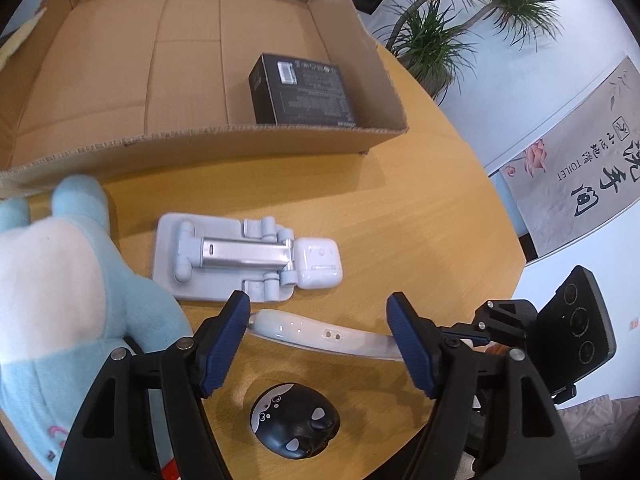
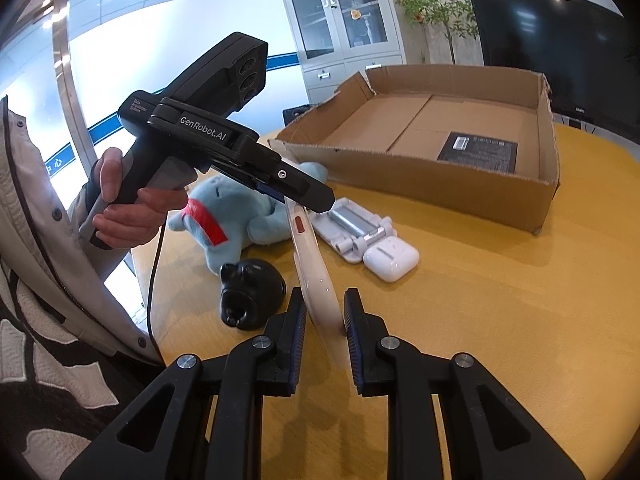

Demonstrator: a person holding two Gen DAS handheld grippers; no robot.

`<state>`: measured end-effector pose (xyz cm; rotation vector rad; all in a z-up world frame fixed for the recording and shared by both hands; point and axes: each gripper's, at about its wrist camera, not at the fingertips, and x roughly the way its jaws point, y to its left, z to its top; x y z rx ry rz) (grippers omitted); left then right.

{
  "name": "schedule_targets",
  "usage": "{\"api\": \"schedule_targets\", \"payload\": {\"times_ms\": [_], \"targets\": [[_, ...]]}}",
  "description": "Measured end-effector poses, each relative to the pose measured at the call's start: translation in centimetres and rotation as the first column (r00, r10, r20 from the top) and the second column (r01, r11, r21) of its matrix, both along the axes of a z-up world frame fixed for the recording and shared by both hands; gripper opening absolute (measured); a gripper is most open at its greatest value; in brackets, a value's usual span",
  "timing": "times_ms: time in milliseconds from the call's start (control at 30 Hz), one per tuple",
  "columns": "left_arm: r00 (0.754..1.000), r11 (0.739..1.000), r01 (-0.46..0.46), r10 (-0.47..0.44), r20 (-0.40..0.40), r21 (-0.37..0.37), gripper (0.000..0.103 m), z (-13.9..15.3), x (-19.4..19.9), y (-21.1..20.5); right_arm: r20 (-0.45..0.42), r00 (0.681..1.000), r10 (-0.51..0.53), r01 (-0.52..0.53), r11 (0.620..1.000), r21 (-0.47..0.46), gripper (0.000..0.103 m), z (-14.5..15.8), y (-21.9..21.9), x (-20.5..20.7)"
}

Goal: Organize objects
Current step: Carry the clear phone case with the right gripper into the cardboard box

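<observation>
Big round wooden table (image 1: 420, 208) fills the scene, and on it sits the largest item, an open cardboard box (image 1: 192, 148) with low torn walls. Inside, against its right wall, lies a black carton (image 1: 302, 90), label side up. Just in front of the box, at the left, a pale blue plush toy (image 1: 60, 300) sprawls on the tabletop, a red tag showing on it in the right wrist view. Beside it lies a folded grey phone stand (image 1: 224, 258), flat on the table, and touching its right end is a white earbud case (image 1: 320, 262).

Now the action: a long curved white device (image 2: 316, 280) is up off the table, gripped at one end by the right gripper (image 2: 325, 320), its blue pads clamped on the white body. The far end reaches between the jaws of the left gripper (image 1: 318, 326), which stand spread on either side of it; from the left wrist view the pads look clear of it, though the right-hand pad hides the spot, so I can't swear to that. A hand (image 2: 128, 208) holds that left gripper's handle.

Smallest, near the table edge below the device: a glossy black rounded figurine (image 1: 294, 420) with white face markings.
</observation>
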<state>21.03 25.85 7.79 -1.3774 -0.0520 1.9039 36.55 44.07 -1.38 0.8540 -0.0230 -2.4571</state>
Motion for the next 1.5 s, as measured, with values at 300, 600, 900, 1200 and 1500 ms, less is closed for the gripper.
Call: {"api": "schedule_targets", "payload": {"times_ms": [300, 600, 900, 1200, 1500], "targets": [[0.998, 1.0, -0.004, 0.004, -0.055, 0.005, 0.07, 2.2, -0.4, 0.0, -0.041, 0.999, -0.007, 0.007, 1.0, -0.004, 0.017, 1.6, -0.1, -0.7], [0.991, 1.0, -0.007, 0.008, -0.136, 0.007, 0.07, 5.0, -1.4, -0.4, -0.089, 0.996, -0.001, 0.002, 1.0, 0.005, 0.017, 3.7, -0.9, -2.2], [0.978, 1.0, -0.018, 0.02, -0.207, 0.012, 0.07, 7.3, -3.0, -0.8, -0.137, 0.99, 0.023, -0.015, 0.998, 0.058, 0.017, 6.0, -1.9, -4.5], [0.971, 1.0, -0.016, 0.018, -0.238, 0.013, 0.07, 8.5, -5.3, -0.8, -0.169, 0.985, 0.042, -0.029, 0.997, 0.078, 0.017, 7.6, -3.0, -7.2], [0.967, 0.999, -0.034, 0.042, -0.252, 0.036, 0.07, 9.2, -7.8, -1.1, -0.187, 0.98, 0.07, -0.055, 0.995, 0.084, 0.015, 8.6, -3.9, -9.9]]}}
